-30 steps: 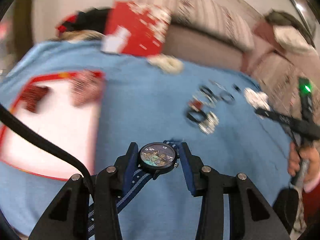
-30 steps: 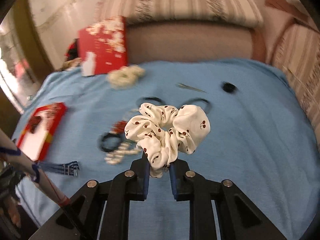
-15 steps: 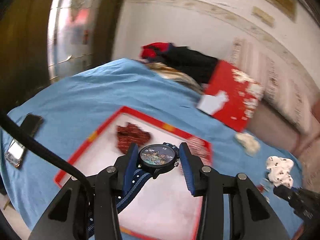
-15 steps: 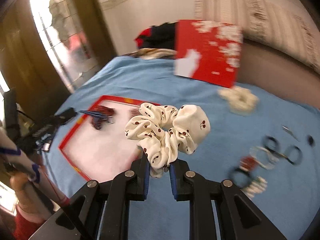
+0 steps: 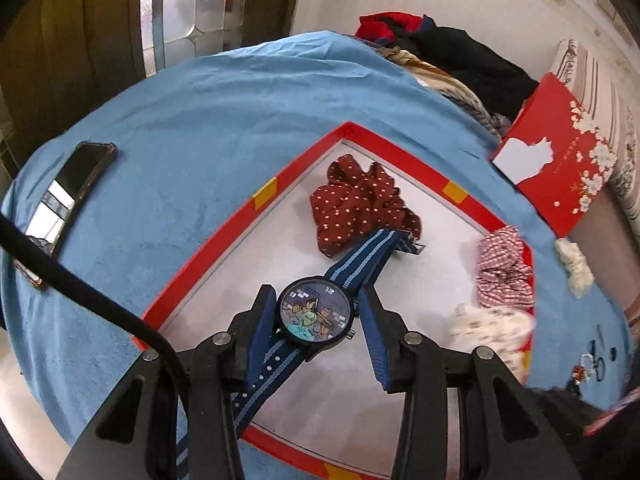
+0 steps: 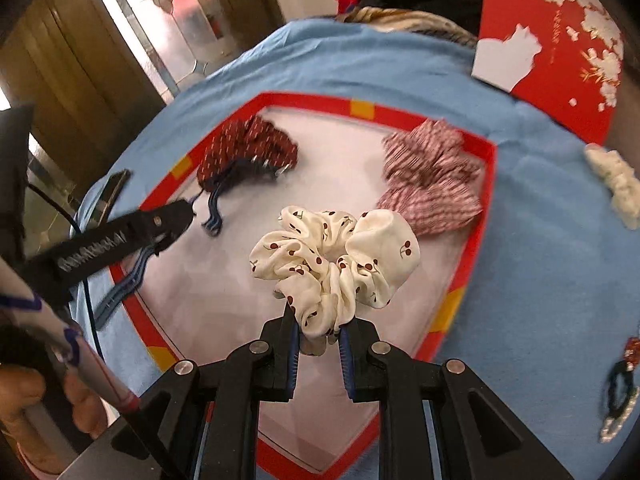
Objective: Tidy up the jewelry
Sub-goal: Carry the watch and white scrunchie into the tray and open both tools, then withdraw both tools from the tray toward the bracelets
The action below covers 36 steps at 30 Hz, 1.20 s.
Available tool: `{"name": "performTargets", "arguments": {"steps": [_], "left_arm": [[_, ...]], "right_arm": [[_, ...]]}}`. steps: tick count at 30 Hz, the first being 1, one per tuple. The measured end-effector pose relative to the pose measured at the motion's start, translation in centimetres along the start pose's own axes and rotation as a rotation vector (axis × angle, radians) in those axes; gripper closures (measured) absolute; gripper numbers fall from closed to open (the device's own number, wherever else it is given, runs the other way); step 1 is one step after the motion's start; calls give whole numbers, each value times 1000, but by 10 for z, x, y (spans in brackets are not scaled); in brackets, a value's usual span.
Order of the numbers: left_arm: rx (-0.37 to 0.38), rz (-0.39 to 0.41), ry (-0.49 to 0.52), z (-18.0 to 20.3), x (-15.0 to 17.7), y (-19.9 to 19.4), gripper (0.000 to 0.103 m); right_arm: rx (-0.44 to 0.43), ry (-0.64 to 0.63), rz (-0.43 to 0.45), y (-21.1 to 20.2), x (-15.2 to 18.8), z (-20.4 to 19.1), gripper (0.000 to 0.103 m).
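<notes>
My left gripper (image 5: 316, 314) is shut on a watch (image 5: 316, 316) with a cartoon dial and a blue striped strap, held over the red-rimmed white tray (image 5: 224, 236). The strap's far end rests by a dark red dotted scrunchie (image 5: 356, 204) in the tray. A red checked scrunchie (image 5: 504, 268) lies at the tray's right edge. My right gripper (image 6: 318, 332) is shut on a white cherry-print scrunchie (image 6: 336, 260), held over the same tray (image 6: 472, 240). The left gripper (image 6: 120, 240) shows at the left of the right wrist view.
A phone (image 5: 68, 196) lies on the blue cloth left of the tray. A red gift box (image 5: 560, 160) and a pile of clothes (image 5: 460, 56) stand at the back. A cream scrunchie (image 6: 616, 184) and small jewelry pieces (image 6: 620, 392) lie right of the tray.
Both grippers have swung left from the jewelry pile to above the tray, each still holding its item. The watch has come down close to the tray floor.
</notes>
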State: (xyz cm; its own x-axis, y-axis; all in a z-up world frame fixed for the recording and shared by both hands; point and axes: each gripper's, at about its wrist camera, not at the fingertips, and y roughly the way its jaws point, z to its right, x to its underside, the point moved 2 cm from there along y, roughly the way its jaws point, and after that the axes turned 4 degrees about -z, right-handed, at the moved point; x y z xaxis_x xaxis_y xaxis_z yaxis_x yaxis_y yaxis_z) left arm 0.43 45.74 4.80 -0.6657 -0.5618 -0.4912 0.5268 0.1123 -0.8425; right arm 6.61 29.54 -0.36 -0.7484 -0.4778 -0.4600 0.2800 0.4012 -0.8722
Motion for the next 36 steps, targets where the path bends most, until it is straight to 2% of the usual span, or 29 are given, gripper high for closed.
{"name": "performTargets", "arguments": {"steps": [3,6,7,9,12,17,23,28,33,36], "left_arm": [[42,19,-9,1,0,-7,61],[161,33,-42,-2,0,-17,57],[197,41,-61,-4,0,-19,56],[238,65,-97,-9,-1,-25,55],[241,97,-133,-14,-4,-31,54],[240,101,-145,-6,-4,-32,54],[267,97,-31,35,12,-40,53],[306,74,124,96,42,-44,52],[343,7,279,162,81,-37,51],[349,-37,352,195,103,-29,51]], "right_arm": [[-3,-14,-14,7,6,-2,83],[-3,-7,-10,7,9,-4,73],[-5,1,-11,6,8,-4,63],[-18,17,-1,-2,9,-3,55],[-20,5,27,-24,12,-2,50],[53,-15,86,-70,32,17,45],[146,123,96,-114,93,81,45],[258,310,74,-146,157,156,45],[349,476,71,-174,213,216,45],[363,514,82,-181,224,231,45]]}}
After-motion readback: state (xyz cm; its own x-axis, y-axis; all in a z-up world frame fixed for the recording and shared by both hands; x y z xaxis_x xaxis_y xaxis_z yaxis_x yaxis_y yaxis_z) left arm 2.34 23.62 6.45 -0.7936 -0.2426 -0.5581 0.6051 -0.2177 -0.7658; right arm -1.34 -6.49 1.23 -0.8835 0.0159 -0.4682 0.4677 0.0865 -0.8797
